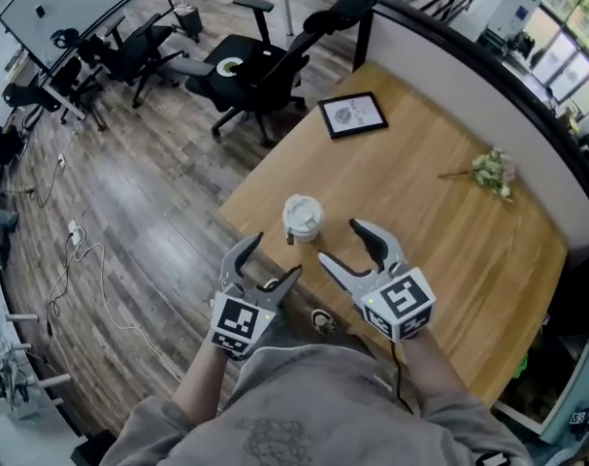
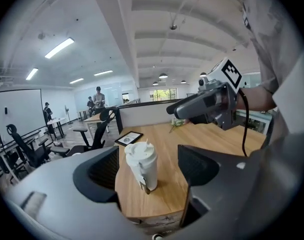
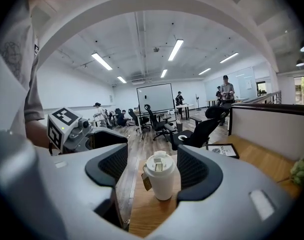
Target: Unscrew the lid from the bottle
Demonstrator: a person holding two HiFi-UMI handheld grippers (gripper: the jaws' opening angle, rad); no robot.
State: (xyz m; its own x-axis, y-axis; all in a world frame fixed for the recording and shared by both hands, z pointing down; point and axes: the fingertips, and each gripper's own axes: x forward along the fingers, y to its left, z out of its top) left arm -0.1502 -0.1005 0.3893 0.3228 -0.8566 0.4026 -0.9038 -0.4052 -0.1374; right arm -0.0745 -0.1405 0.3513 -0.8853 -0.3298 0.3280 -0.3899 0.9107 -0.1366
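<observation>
White bottle (image 1: 302, 217), lid (image 3: 159, 164) on, stands upright by near-left corner of wooden table (image 1: 440, 250); brown tag (image 3: 145, 182) hangs off its side. L gripper (image 1: 273, 258): jaws spread wide, nothing pinched, tips just short of bottle, body out past the table edge over wood floor. R gripper (image 1: 340, 242): jaws also spread, empty, at near edge just right of bottle (not touching). Each gripper view frames bottle in the gap btw jaws, clear of pads; bare tabletop btw tips and bottle. Around: framed card (image 1: 352, 115) far side, flower sprig (image 1: 493, 171) far right, both well apart from bottle. Black office chair (image 1: 265, 66) beyond table's far-left edge. Cables (image 1: 81, 270) on floor, left.
</observation>
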